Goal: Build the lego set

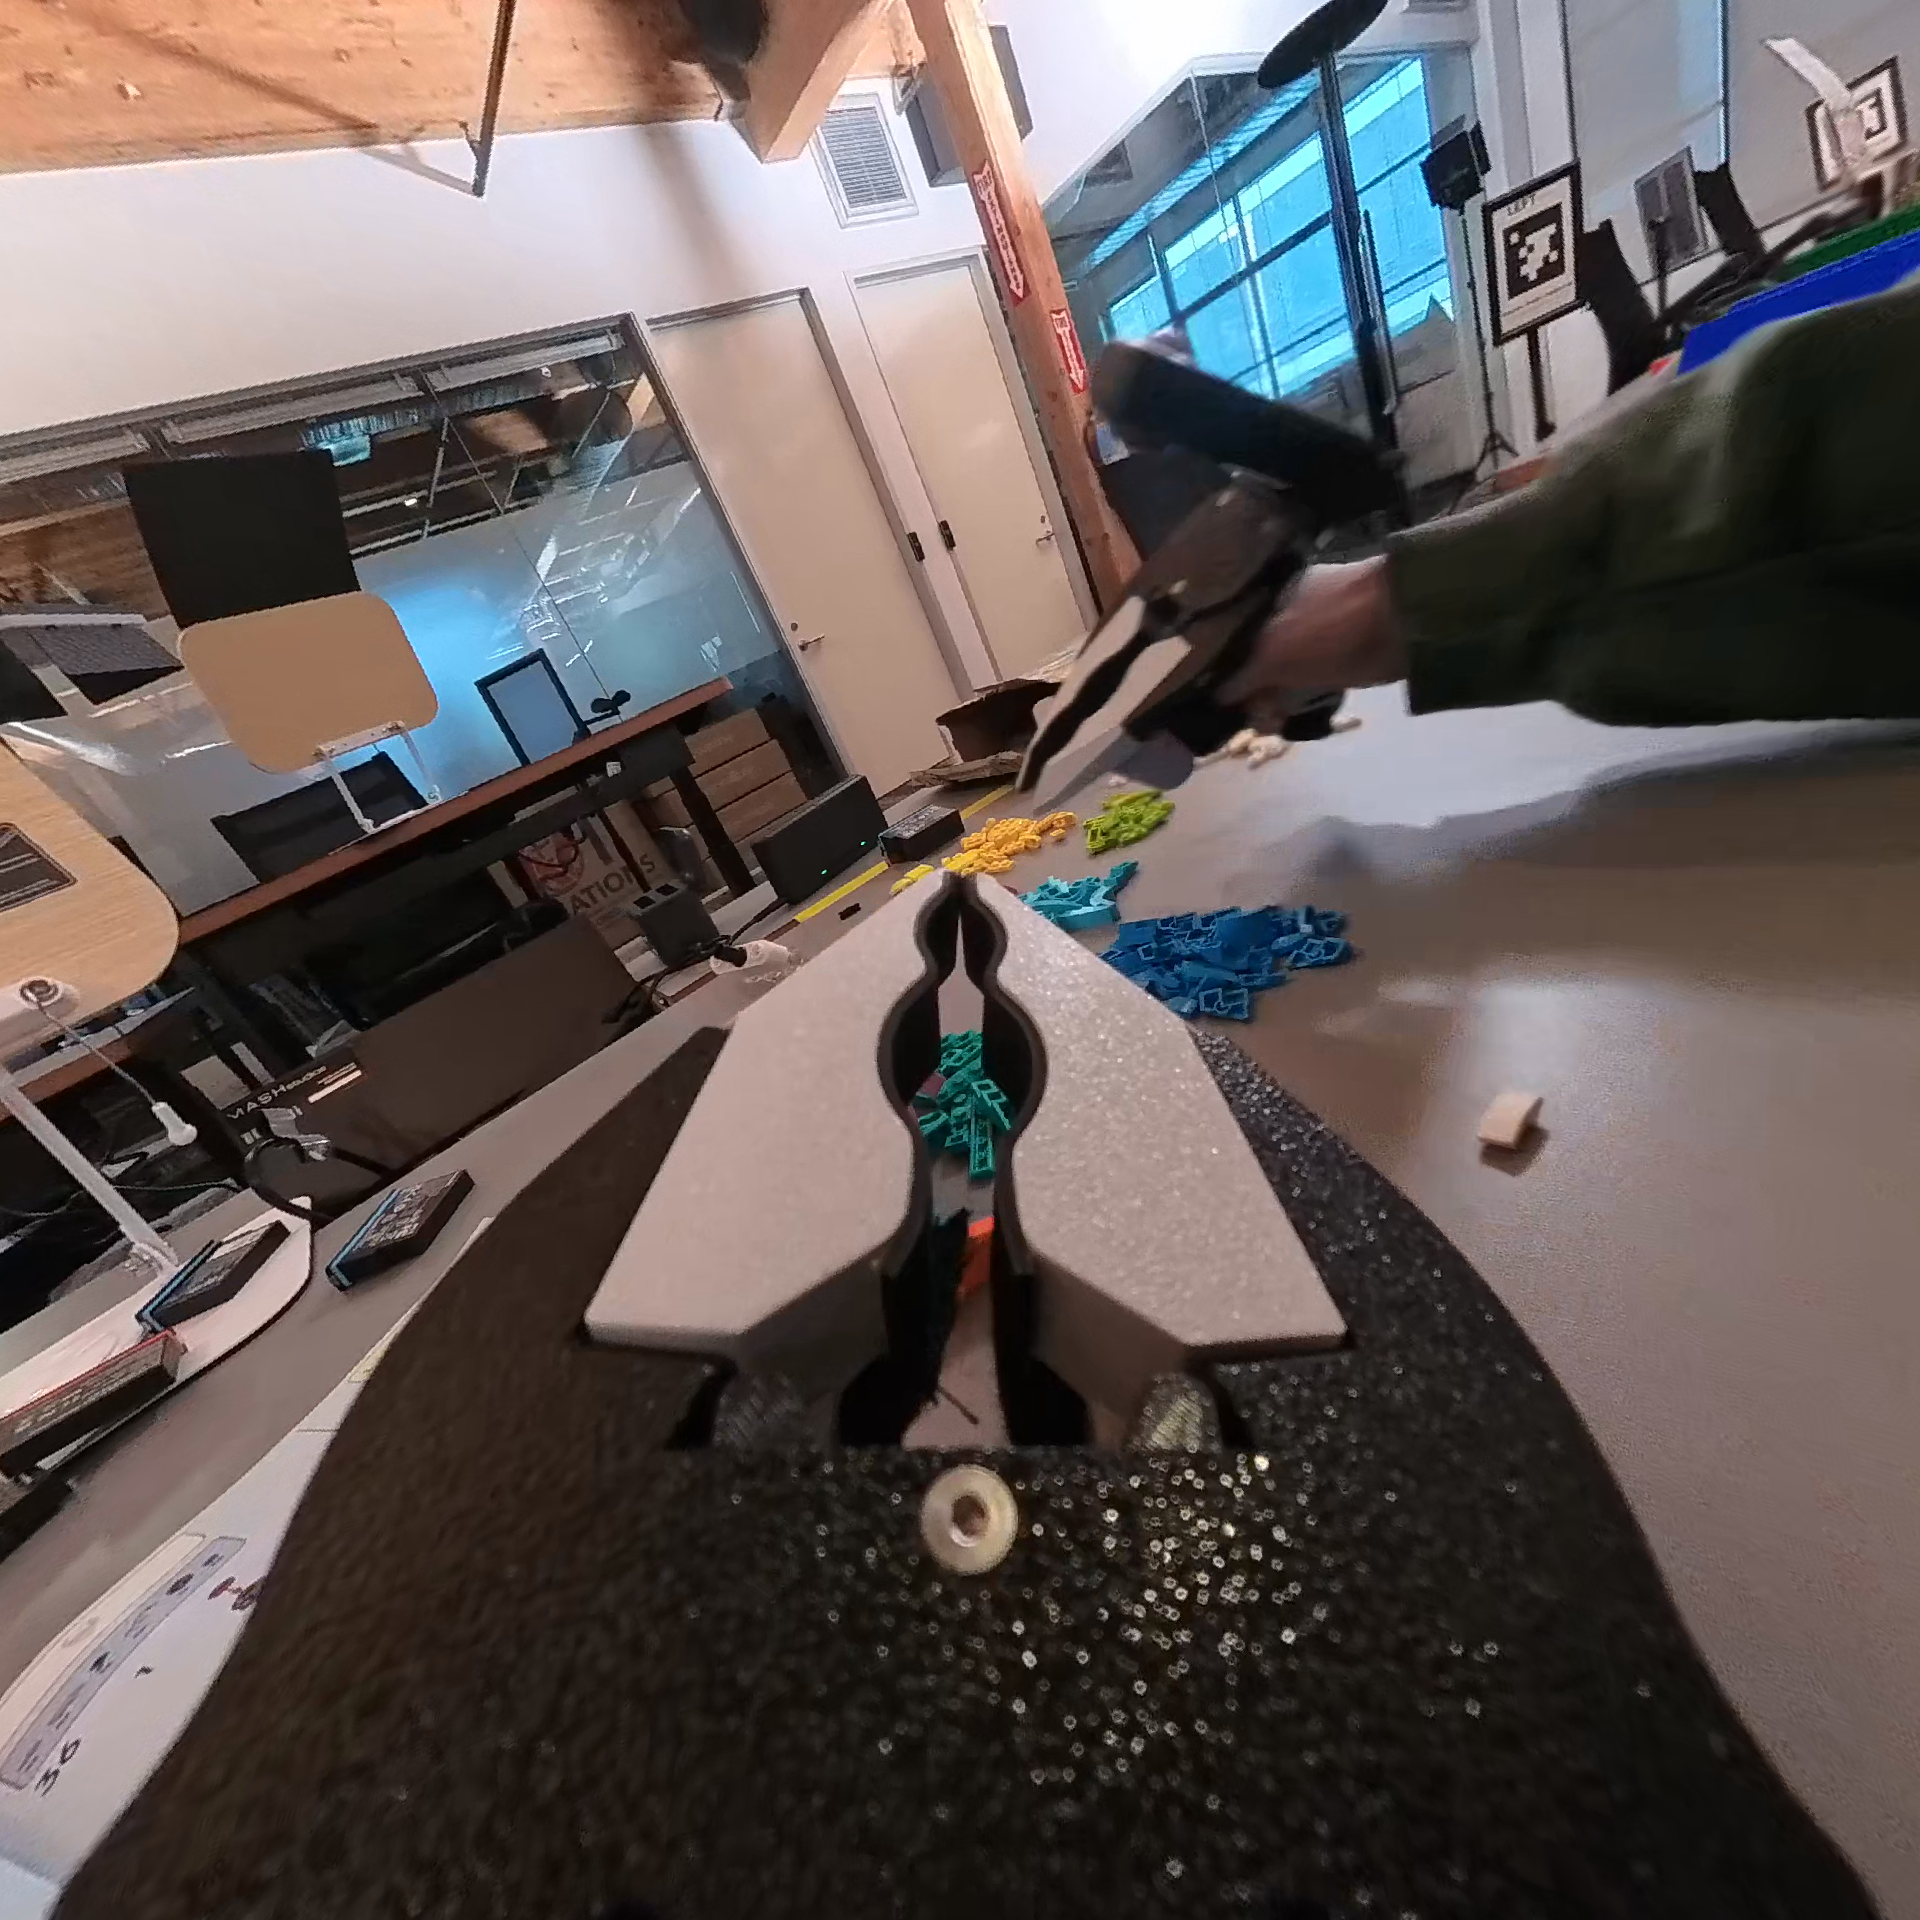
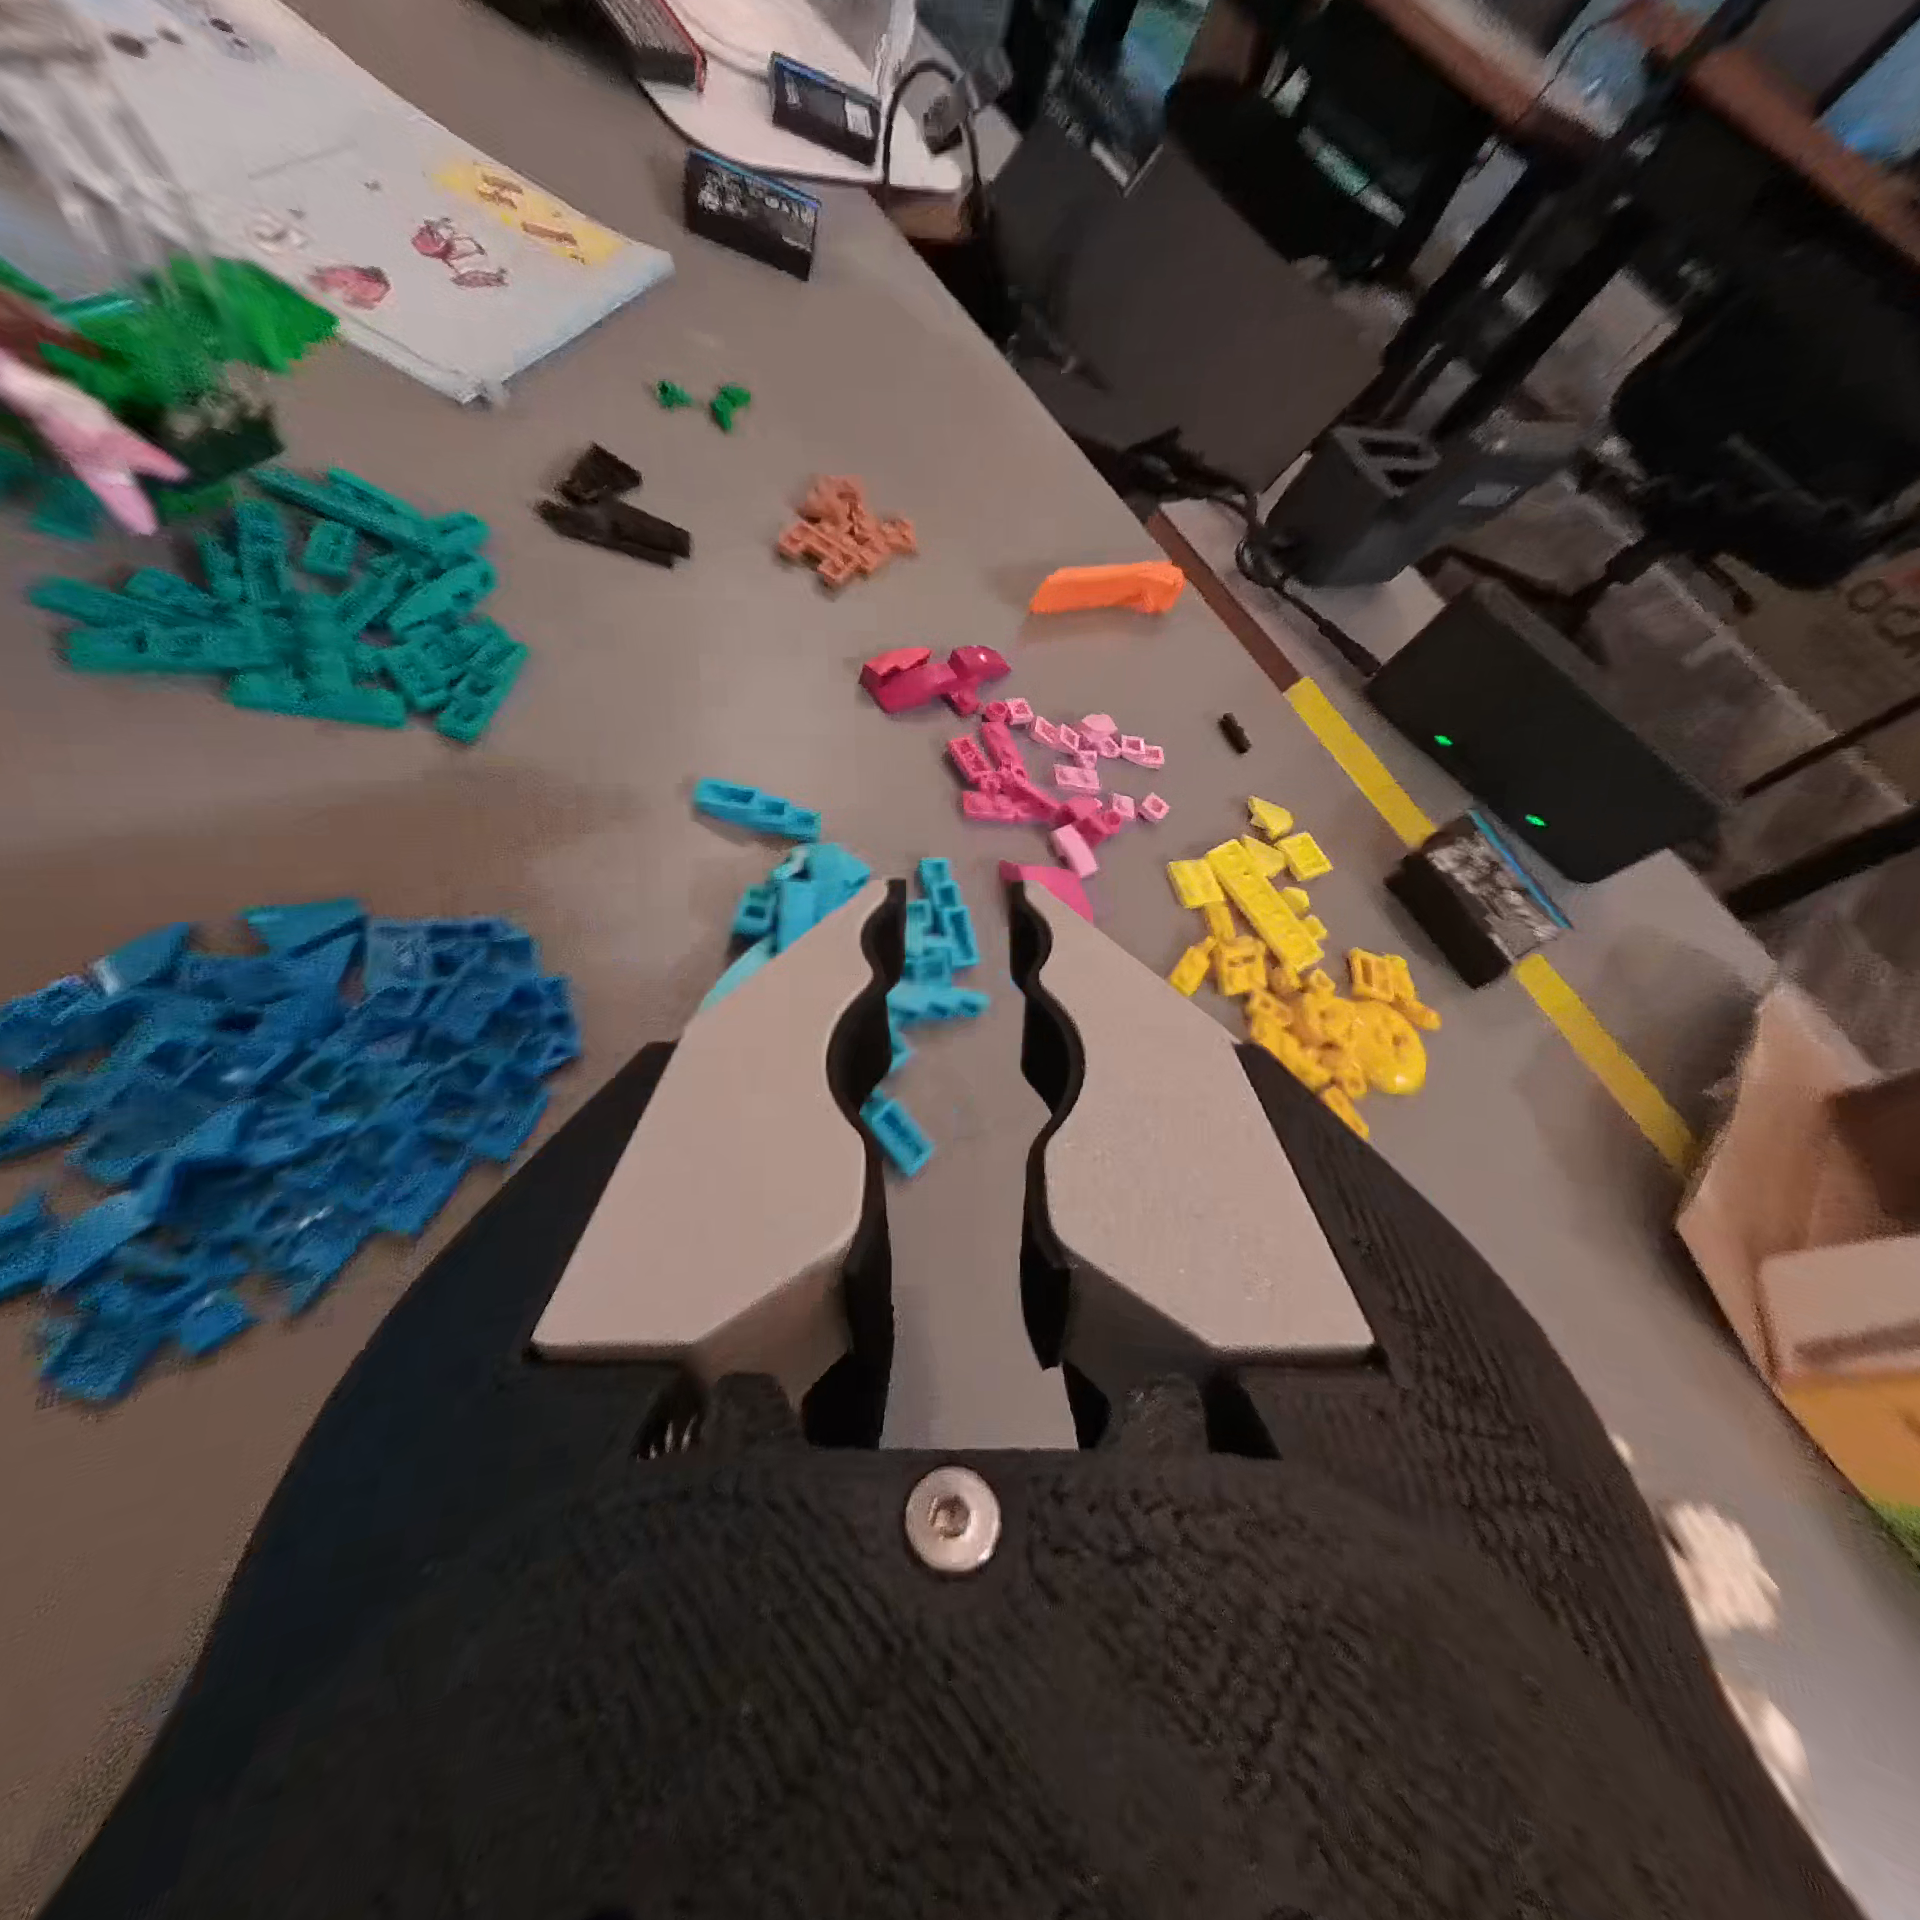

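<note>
Light-blue bricks (image 2: 940, 956) lie between right gripper (image 2: 954, 902) fingers.

- White walls and two pale doors (image 1: 904, 468) stand at the back.
- Wooden beams (image 1: 312, 73) cross the ceiling.
- A glass-walled room (image 1: 499, 644) (bluish inside) sits behind a long brown desk (image 1: 468, 831).
- Tall windows (image 1: 1288, 260) let in daylight.
- A yellow floor stripe (image 2: 1455, 894) runs beside the grey table (image 2: 727, 436).

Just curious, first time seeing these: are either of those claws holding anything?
No. The right gripper is open above light-blue bricks; the left gripper is shut on nothing visible.
</note>
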The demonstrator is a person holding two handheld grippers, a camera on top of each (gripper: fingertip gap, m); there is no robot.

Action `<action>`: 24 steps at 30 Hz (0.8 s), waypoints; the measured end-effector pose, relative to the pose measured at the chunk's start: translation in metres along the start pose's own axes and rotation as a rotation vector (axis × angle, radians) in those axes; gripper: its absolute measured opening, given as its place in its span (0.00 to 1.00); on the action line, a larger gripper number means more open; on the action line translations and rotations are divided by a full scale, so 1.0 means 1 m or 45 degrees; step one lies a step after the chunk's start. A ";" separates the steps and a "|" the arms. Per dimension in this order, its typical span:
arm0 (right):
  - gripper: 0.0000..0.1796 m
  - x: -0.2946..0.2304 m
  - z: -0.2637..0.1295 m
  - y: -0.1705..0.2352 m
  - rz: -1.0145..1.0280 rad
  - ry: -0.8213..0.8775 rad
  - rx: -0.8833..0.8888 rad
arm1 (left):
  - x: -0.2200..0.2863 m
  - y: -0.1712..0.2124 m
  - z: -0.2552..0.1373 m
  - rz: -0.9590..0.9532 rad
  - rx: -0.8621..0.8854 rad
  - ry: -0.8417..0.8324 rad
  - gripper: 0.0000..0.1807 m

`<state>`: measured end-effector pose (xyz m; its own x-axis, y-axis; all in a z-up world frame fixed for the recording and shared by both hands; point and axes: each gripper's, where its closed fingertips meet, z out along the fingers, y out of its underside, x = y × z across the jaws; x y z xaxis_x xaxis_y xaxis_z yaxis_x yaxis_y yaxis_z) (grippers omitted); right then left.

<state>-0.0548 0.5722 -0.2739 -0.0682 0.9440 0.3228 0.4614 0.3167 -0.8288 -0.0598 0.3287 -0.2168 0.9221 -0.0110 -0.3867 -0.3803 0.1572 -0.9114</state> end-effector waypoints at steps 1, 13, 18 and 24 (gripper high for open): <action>0.10 0.004 0.010 -0.001 0.064 -0.077 -0.011 | 0.000 0.000 0.000 -0.001 0.003 -0.001 0.00; 0.11 0.032 0.072 0.019 0.372 -0.475 -0.270 | -0.004 -0.001 -0.001 -0.062 0.028 0.004 0.00; 0.11 0.034 0.077 0.033 0.378 -0.500 -0.322 | -0.004 -0.001 -0.001 -0.072 0.032 0.010 0.00; 0.10 0.035 0.083 0.034 0.398 -0.493 -0.308 | -0.003 -0.001 -0.001 -0.075 0.029 0.024 0.00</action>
<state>-0.1145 0.6238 -0.3286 -0.1944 0.9692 -0.1514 0.6986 0.0284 -0.7149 -0.0621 0.3281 -0.2152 0.9412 -0.0392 -0.3354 -0.3237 0.1782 -0.9292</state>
